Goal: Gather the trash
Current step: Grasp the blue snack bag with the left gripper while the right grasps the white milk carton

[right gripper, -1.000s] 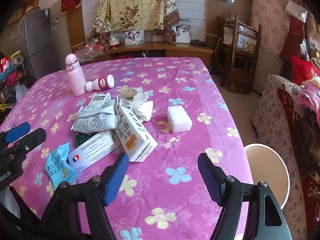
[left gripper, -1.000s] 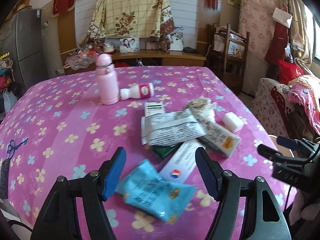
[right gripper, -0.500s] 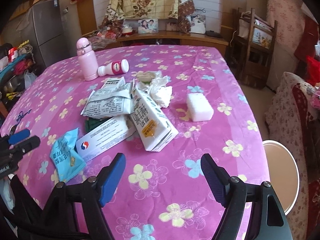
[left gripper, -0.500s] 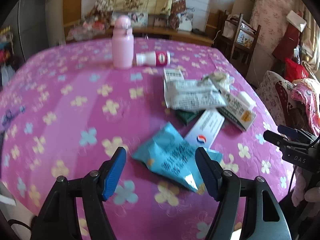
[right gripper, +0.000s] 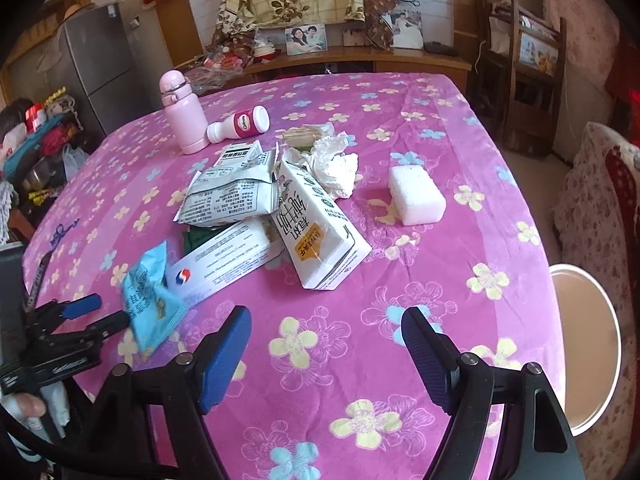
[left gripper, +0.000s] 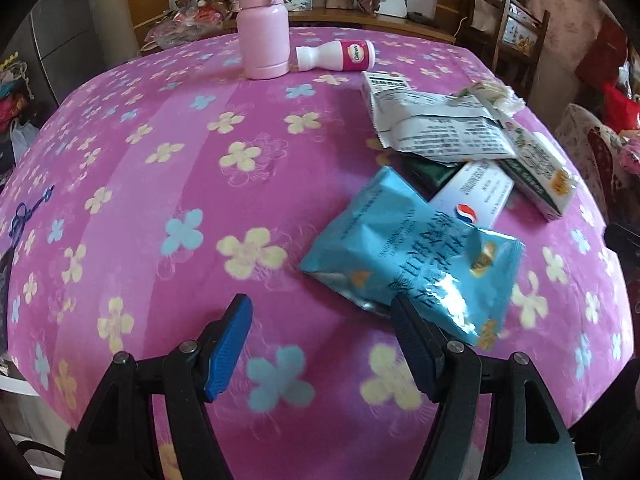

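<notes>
A pile of trash lies on the pink flowered tablecloth (left gripper: 160, 200): a blue snack packet (left gripper: 408, 248), a white Pepsi-logo box (left gripper: 472, 196), a grey-white wrapper (left gripper: 436, 128), a milk carton (right gripper: 316, 232), crumpled tissue (right gripper: 336, 164) and a white foam block (right gripper: 416, 196). My left gripper (left gripper: 320, 344) is open, low over the near table edge; its right finger touches the blue packet's near corner. It also shows in the right wrist view (right gripper: 96, 312). My right gripper (right gripper: 326, 348) is open and empty above the cloth, short of the carton.
A pink flask (left gripper: 262, 24) stands at the back with a small white-and-pink bottle (left gripper: 340, 56) lying beside it. A round bin (right gripper: 584, 340) stands on the floor right of the table. A sofa (right gripper: 600, 200), chair and sideboard surround the table.
My left gripper has dropped lower and shifted left, so the blue packet now lies by its right finger instead of between the fingers. My right gripper has moved slightly closer to the pile.
</notes>
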`<state>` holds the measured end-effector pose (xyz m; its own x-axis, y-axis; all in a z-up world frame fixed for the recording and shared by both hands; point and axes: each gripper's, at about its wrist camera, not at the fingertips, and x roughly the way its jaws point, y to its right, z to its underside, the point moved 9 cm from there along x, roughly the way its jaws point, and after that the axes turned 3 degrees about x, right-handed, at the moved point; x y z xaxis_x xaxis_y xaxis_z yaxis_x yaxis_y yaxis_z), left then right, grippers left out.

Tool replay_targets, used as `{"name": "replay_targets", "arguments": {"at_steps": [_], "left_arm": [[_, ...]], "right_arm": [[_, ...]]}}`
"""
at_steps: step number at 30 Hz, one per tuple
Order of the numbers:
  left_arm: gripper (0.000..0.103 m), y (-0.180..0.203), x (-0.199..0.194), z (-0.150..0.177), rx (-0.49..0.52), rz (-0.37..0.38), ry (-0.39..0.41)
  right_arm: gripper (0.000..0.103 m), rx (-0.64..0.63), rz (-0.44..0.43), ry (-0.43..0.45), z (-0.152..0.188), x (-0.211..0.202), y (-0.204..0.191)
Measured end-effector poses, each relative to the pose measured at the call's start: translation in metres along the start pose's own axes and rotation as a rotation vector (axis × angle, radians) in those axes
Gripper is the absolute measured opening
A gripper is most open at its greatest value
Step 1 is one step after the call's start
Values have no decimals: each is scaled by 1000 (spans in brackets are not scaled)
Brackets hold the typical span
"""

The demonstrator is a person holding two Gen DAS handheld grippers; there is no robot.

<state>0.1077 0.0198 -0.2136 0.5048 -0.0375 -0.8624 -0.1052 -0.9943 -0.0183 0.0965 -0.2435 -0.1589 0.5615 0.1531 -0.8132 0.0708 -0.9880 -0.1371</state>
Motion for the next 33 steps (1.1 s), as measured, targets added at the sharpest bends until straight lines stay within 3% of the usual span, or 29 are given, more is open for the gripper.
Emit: {"name": "replay_targets", "arguments": {"at_steps": [2,4,8,13,20,23,28,33], "left_arm": [[72,-12,3,-5,11,-58,5],[72,-23,3,-9,-19,-61,6],[72,-27,-14,-20,-87,20,43],[75,-1,-28,-34,-171,178,70],[76,28,-3,-35,-244,195,14],[78,27,5,-38,-269,140,25],[82,27,11,-48,-302,114,48],[82,34,17,-56,-299,151,36]], "right_arm": [[80,-8,4,-1,1,-1,-2],[80,-23,12,3,1,-2,-4],[80,-26,3,11,-1,-3,-6],[80,-55,2,32,-13,3,-8],[80,-135,59,15,-42,30,-7],[80,-178,70,-14,-46,47,-9],[80,-267,96,-31,-50,70,-20],[79,-274,148,-64,-51,93,-15]]}}
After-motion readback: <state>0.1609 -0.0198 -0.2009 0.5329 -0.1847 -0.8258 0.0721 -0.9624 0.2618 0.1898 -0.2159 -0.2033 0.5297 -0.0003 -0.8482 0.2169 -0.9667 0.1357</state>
